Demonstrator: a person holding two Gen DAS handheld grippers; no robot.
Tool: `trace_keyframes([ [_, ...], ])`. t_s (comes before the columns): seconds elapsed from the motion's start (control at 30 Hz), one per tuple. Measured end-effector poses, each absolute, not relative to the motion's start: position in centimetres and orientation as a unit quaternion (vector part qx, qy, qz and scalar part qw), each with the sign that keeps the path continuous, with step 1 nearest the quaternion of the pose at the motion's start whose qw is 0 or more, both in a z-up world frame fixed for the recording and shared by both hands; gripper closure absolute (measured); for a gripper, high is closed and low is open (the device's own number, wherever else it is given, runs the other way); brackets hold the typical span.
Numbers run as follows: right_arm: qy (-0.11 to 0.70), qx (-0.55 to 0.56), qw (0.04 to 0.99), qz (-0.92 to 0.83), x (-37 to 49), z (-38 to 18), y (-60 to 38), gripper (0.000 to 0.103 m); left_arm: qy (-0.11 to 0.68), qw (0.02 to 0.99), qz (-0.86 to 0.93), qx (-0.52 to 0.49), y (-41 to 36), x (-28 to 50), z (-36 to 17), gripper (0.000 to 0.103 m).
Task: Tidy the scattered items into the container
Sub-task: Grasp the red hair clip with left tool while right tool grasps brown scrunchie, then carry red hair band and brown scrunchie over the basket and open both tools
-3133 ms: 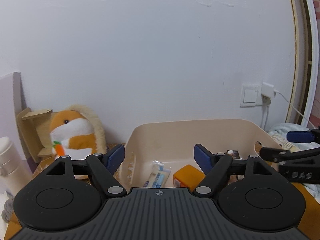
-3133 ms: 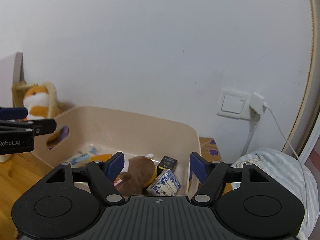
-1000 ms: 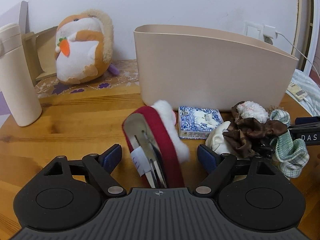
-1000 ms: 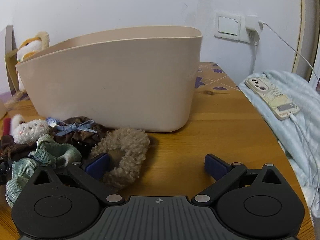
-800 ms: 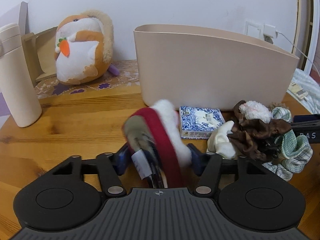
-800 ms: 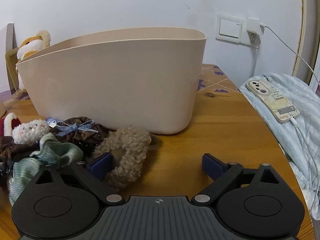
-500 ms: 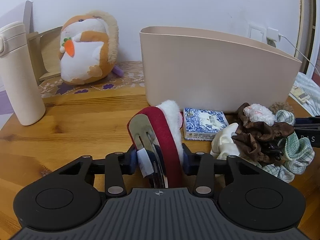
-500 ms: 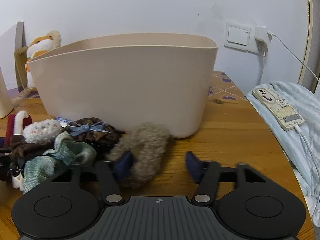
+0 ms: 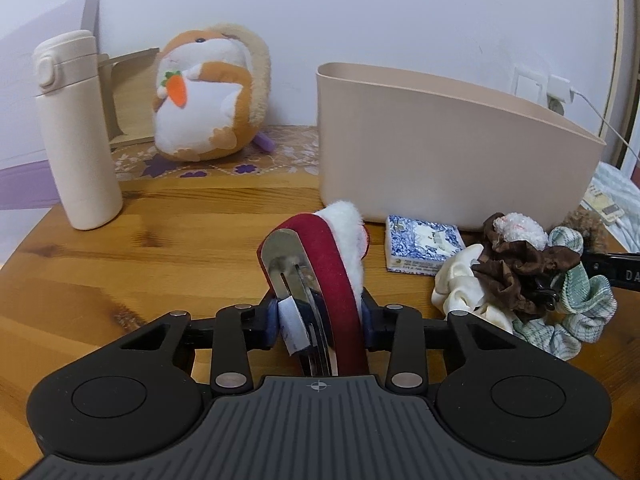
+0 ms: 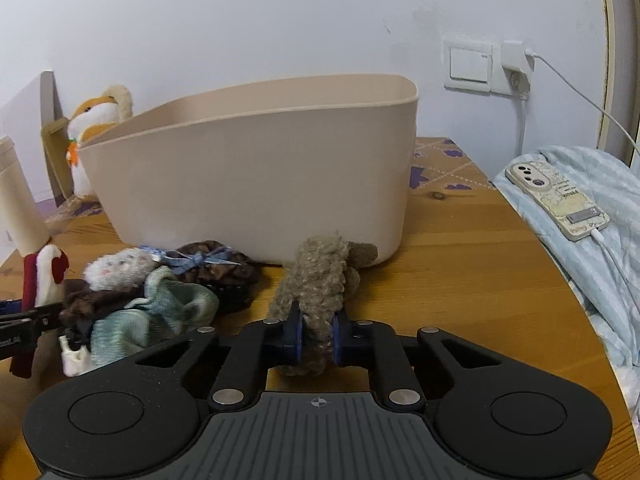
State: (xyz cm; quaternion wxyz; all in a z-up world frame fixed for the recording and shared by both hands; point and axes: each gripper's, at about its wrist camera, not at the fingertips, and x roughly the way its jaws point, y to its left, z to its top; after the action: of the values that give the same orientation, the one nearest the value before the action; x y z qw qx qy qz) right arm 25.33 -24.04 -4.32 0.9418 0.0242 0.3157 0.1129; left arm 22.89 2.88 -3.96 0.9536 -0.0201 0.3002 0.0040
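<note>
My left gripper is closing its jaws, and the pads press on a red hair clip with white fur trim and a metal underside. The clip stands upright above the wooden table. My right gripper is shut on a fuzzy brown scrunchie, squeezed flat between the blue pads. The beige container stands just beyond both. In front of it lie a heap of scrunchies and a blue-patterned box.
A cream bottle stands at the left, and a plush hamster sits against the wall. A phone on its cable lies on blue striped cloth past the table's right edge. A switch and charger are on the wall.
Both grippers have shut: the left onto the red hair clip, the right onto the fuzzy brown scrunchie, which is now pinched upright. Neither hand has shifted much.
</note>
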Motion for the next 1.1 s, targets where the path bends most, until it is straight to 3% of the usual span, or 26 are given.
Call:
trace_keyframes([
  [0.57, 0.243, -0.02, 0.96, 0.136, 22.4, 2.4, -23.8, 0.091, 0.242, 0.97, -0.005, -0.036, 3.6, 21.0, 1.0, 0.065],
  [1.1, 0.208, -0.036, 0.969, 0.133, 25.1, 7.0, -22.9, 0.091, 0.151, 0.988, -0.01, -0.011, 0.9, 24.3, 7.8, 0.065],
])
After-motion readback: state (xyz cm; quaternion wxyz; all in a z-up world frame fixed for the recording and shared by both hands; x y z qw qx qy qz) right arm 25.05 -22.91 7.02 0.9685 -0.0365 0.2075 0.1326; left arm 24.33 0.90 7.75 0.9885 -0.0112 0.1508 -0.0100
